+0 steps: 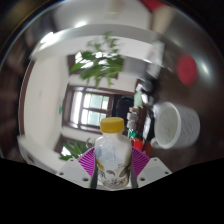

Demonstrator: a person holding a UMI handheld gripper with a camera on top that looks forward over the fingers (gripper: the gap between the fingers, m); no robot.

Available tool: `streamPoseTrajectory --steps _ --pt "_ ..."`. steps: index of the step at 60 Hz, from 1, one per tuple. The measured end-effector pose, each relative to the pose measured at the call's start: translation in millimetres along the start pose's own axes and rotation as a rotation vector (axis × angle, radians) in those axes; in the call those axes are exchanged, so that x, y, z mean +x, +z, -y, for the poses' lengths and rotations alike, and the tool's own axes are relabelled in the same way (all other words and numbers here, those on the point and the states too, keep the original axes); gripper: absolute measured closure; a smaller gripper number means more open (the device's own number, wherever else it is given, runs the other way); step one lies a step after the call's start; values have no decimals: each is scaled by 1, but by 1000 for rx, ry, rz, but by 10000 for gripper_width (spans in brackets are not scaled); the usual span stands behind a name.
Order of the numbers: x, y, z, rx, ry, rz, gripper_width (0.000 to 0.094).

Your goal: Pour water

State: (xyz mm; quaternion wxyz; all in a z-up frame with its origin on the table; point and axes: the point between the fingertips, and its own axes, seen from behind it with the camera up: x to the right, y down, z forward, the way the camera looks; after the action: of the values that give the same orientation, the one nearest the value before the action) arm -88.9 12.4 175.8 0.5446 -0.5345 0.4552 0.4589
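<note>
A clear plastic bottle (112, 155) with a yellow cap and a printed label stands upright between my fingers, and my gripper (112, 168) is shut on it, the purple pads (88, 160) pressing on both sides of its body. Just to the right of the bottle and a little beyond it is a white cup (178, 124), lying tilted with its open mouth turned toward the bottle. The bottle's base is hidden below the fingers.
A leafy green plant (100, 62) rises behind the bottle, in front of a dark-framed window (92, 105). Small red and dark items (143, 122) sit between the bottle and the cup. A red object (186, 68) shows above the cup.
</note>
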Motion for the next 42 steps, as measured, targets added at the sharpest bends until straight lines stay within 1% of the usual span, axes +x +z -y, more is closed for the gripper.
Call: streamPoseTrajectory --steps 2,4,9,11,15,16,17,21,22,23,27,30,33,42 --pt "-14 -2 1 -15 -140 -21 468" --pt "-24 2 12 -20 -286 -33 465" --pt "-31 5 40 -8 -643 -81 468" --pt "-41 -1 46 -7 -761 -129 465" --pt "-52 -3 84 44 -1003 -206 455" --pt "-39 7 101 60 -1059 -218 456" --pt "-46 0 100 72 -1105 -255 453" --pt "-44 -3 138 124 -1291 -360 445" --pt "-32 3 158 136 -1334 -376 444" --pt "-29 2 167 146 -1368 -403 443" --pt "-24 -9 185 169 -1463 -495 446" --pt "-2 -2 211 176 -1486 -528 444" --pt "12 -7 215 162 -1483 -566 446" --pt "70 0 235 131 -1398 -587 435"
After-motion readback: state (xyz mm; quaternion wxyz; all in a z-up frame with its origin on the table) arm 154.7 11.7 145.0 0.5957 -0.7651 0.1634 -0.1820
